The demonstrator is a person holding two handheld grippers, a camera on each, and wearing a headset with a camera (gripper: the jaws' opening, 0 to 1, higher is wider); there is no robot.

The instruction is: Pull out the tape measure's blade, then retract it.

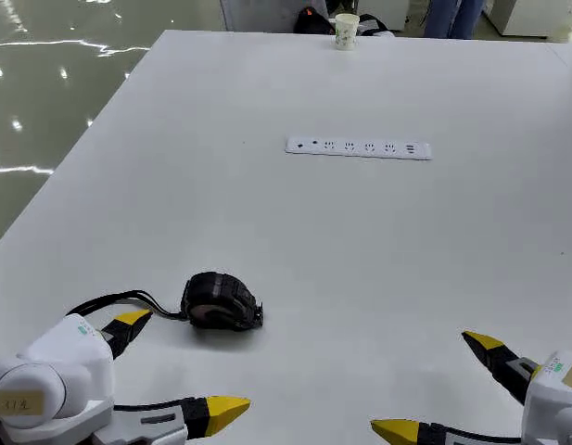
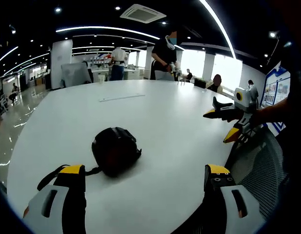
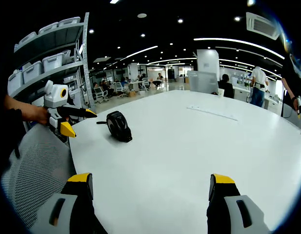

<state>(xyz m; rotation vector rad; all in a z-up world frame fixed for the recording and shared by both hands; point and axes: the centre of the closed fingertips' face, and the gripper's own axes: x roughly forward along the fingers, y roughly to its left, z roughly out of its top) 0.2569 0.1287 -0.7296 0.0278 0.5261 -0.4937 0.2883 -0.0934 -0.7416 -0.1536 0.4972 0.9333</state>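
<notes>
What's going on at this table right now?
A person holds a gripper in each hand over a white table. A black tape measure lies on it, blade not pulled out. The left gripper is open close beside it, gripping nothing; the right gripper is open further off. A power strip and a paper cup sit farther back.

Your black rounded plastic tape measure [image 1: 221, 301] contrasts with the plain white tabletop [image 1: 360, 241]; your left gripper [image 1: 185, 362] and right gripper [image 1: 436, 383] are white, yellow-tipped.
</notes>
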